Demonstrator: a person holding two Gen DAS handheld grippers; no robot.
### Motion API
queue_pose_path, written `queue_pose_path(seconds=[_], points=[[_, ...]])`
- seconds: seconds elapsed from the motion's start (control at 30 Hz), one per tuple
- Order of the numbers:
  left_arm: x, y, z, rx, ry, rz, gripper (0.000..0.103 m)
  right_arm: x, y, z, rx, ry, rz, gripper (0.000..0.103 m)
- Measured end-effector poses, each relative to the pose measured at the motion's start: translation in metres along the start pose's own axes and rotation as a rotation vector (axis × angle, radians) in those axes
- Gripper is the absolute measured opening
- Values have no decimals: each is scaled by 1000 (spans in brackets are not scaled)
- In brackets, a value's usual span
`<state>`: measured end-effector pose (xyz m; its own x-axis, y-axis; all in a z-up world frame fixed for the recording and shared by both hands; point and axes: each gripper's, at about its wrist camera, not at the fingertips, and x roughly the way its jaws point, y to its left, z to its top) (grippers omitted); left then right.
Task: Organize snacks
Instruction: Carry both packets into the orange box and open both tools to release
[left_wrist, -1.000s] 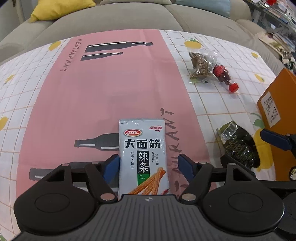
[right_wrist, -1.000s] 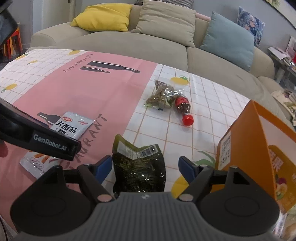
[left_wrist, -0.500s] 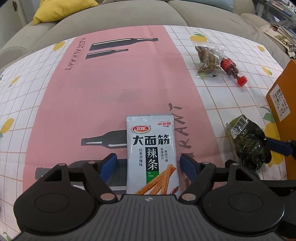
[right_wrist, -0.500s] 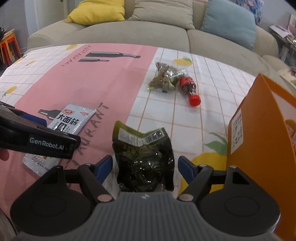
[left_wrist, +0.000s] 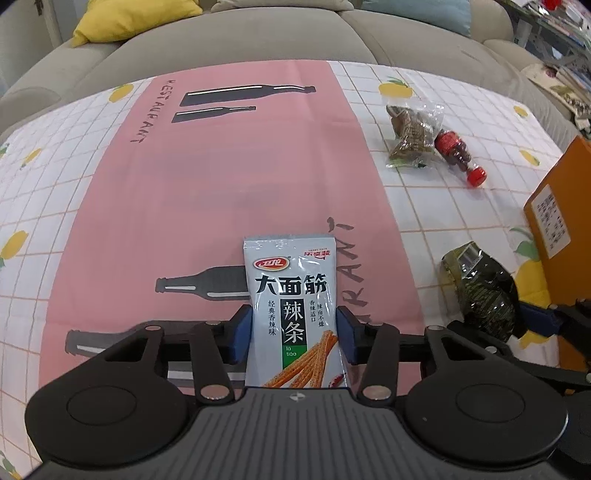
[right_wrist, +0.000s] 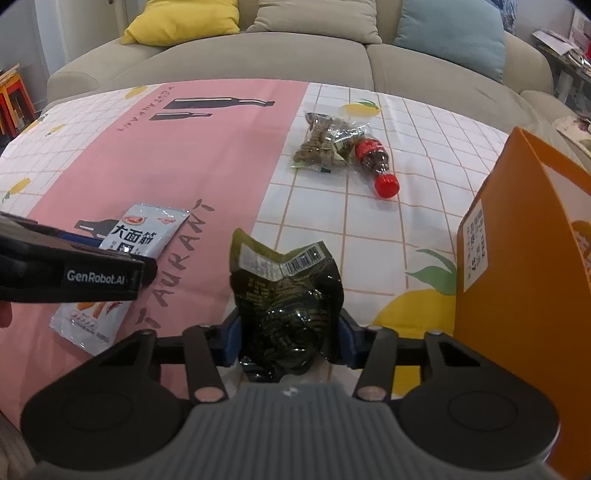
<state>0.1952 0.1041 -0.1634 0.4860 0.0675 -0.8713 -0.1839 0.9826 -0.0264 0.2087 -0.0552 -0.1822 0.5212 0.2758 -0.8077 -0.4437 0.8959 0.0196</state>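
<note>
A grey latiao snack packet (left_wrist: 293, 306) lies on the pink tablecloth; my left gripper (left_wrist: 294, 338) is shut on its sides. The packet also shows in the right wrist view (right_wrist: 146, 236), partly behind the left gripper body. A dark green snack pouch (right_wrist: 288, 306) sits between the blue pads of my right gripper (right_wrist: 288, 341), which is shut on it. The pouch also shows in the left wrist view (left_wrist: 480, 291). An orange box (right_wrist: 535, 280) stands at the right.
A clear bag of brown snacks (right_wrist: 325, 146) and a small cola bottle (right_wrist: 375, 162) lie on the white checked cloth further back. A beige sofa (right_wrist: 295, 55) with yellow and blue cushions is behind the table.
Both grippers have closed: the left jaws came in onto the latiao packet, the right jaws onto the dark green pouch. Both moved slightly forward over their packets.
</note>
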Motion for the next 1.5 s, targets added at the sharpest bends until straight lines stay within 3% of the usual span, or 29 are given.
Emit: queue_pose_path(seconds=[0.53,1.0,1.27,1.5], points=[[-73,-8,22,-107,-93,-163,54,-57,-9,20,99,-91,32,46],[-149,-56,28,-46,-165,-325,54,-151,-55,17,211,-212,10,46],[-171,-98,37,21,-175,-414,54,-191,-91,15,231,-248,-11,46],[-167,-144,44,92,-120,-509,54,-221,-135,13,246,-235,-54,46]])
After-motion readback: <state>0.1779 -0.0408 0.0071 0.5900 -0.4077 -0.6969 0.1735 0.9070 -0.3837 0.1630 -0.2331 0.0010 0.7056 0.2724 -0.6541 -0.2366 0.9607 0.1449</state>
